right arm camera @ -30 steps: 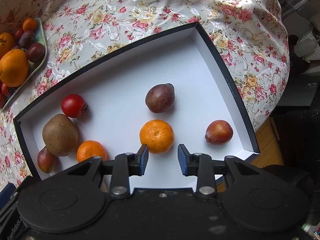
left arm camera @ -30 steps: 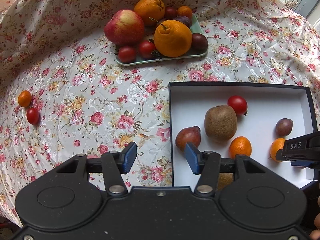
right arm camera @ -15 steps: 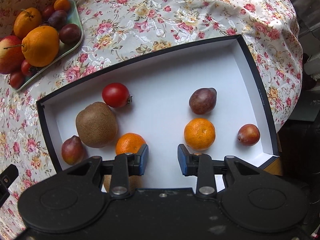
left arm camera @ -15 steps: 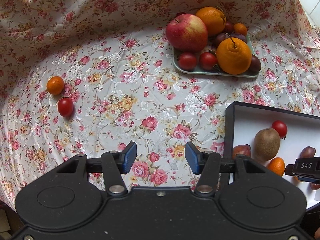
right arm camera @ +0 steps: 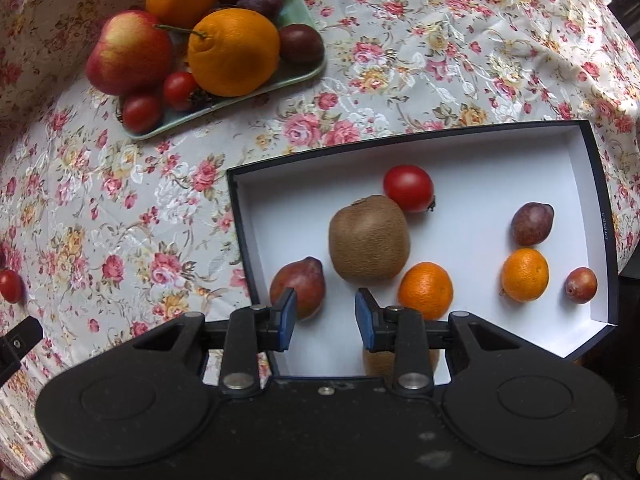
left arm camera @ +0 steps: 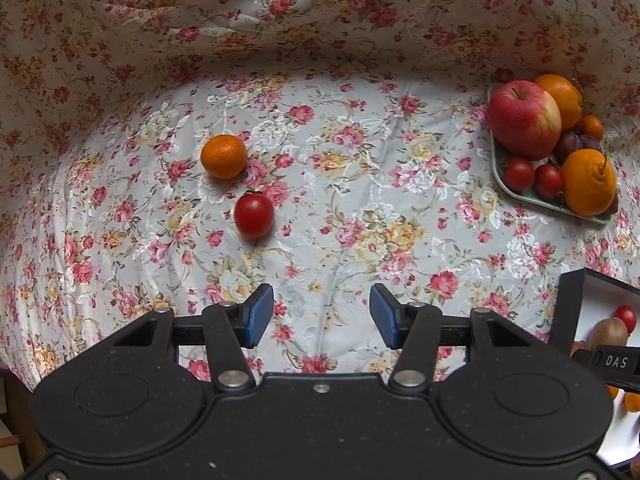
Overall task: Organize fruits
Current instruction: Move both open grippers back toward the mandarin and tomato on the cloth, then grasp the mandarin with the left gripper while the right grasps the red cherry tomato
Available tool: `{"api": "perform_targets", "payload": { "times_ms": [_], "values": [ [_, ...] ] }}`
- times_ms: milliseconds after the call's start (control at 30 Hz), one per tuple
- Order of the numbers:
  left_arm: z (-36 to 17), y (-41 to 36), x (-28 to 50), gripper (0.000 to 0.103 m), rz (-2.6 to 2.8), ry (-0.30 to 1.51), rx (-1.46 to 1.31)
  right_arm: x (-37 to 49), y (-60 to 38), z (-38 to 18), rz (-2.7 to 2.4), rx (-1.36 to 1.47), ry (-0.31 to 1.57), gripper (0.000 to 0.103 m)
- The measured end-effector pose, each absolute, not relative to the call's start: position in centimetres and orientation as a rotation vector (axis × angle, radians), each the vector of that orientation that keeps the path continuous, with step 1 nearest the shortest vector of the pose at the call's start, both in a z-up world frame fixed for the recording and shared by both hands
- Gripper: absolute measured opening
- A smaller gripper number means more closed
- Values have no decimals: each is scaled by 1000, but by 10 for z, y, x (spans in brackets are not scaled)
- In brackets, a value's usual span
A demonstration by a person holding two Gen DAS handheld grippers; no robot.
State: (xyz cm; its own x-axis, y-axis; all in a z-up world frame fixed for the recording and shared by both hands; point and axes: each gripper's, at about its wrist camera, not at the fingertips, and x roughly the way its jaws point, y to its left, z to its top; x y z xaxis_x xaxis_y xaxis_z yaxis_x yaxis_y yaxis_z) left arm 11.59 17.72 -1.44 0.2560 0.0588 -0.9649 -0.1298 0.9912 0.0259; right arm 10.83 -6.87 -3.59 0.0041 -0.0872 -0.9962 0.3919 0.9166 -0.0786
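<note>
In the left wrist view a small mandarin and a cherry tomato lie loose on the flowered cloth, up and left of my left gripper, which is open and empty above bare cloth. My right gripper is open and empty above the near left part of the white box. The box holds a kiwi, a tomato, two mandarins, a red pear-shaped fruit and two plums.
A pale green tray at the back carries an apple, two oranges, tomatoes and plums. The flowered cloth rises like a wall behind. The box corner and the right gripper's tip show at the right in the left wrist view.
Both grippers have swept left across the table. The loose mandarin and tomato have come toward the middle of the left view; the box has slid off to its right. Neither gripper's opening has visibly changed.
</note>
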Motion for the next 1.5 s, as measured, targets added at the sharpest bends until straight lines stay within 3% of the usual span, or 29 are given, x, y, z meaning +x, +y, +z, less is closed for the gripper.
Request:
{"api": "perform_targets", "payload": {
  "times_ms": [67,100,167,833,1300,1500],
  "values": [
    [-15,195,121,59,159,1300,-73,115,-49,-36,-377,198,1515,23],
    [-14,205,123,59,174,1298,-82,118,-39,-36,-391,148,1497,22],
    [-15,222,127,59,200,1297,-104,123,-18,-33,-380,65,1454,28],
    [-36,357,130,59,442,1294,-264,161,154,-48,12,273,1389,28],
    [-36,390,123,59,438,1219,-340,177,219,-63,37,250,1298,28],
    [-37,389,123,59,406,1205,-341,181,225,-73,32,277,1303,33]
  ]
}}
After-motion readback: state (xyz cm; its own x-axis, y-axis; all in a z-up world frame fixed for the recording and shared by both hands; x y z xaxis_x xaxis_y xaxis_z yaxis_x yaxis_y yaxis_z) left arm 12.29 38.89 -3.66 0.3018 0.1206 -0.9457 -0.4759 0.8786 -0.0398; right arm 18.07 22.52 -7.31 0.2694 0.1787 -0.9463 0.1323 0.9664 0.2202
